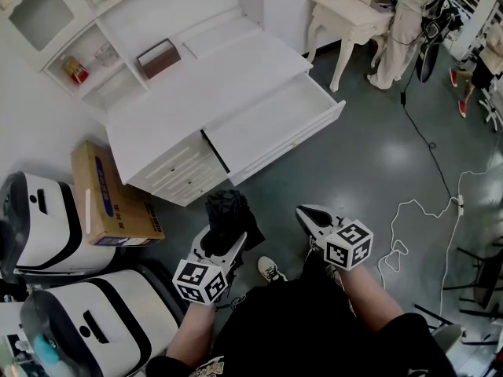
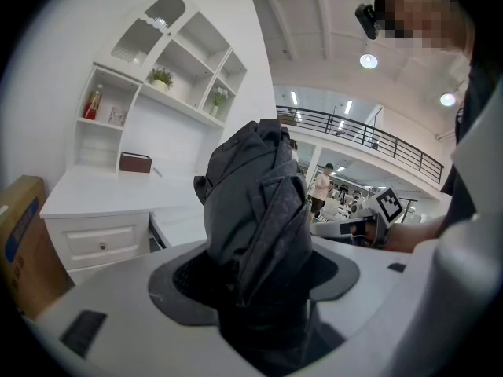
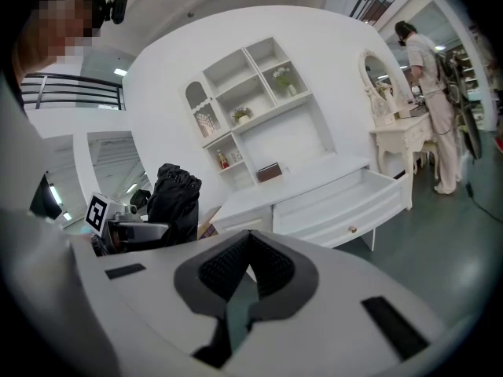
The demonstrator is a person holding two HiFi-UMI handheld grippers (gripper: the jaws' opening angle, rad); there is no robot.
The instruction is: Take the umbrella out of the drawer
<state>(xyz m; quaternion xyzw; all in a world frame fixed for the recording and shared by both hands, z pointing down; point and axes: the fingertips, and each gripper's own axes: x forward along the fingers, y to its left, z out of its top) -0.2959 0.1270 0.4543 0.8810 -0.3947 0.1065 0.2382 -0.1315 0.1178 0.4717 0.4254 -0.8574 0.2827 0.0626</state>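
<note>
Umbrella: folded, black (image 1: pixel 228 210) – it is out of the drawer and stands up between the jaws of the left gripper, over the floor in front of the desk.
Left gripper: (image 1: pixel 222 239) its jaws are closed on the lower part of the umbrella; in the left gripper view the dark cloth (image 2: pixel 259 210) fills the space between the pads and rises well above them.
Right gripper: (image 1: pixel 308 215) it is just beside the left one and holds nothing; in the right gripper view (image 3: pixel 250 246) the jaw tips meet, with only a thin slit below them.
Drawer: (image 1: pixel 295 144) pulled out wide from the desk, its inside white and bare as far as the head view shows.
Desk: white (image 1: pixel 204 85), with a brown box (image 1: pixel 159 57) on top and shelves (image 1: pixel 75 49) behind – well apart from both grippers.
Carton: (image 1: pixel 110 191) on the floor, at the left end of the desk.
Floor: grey and shiny (image 1: pixel 377 155), with a white cable (image 1: pixel 410 207) lying at the right.
Person: another one in light clothes (image 3: pixel 431 116) stands at a second white table, far at the right.
</note>
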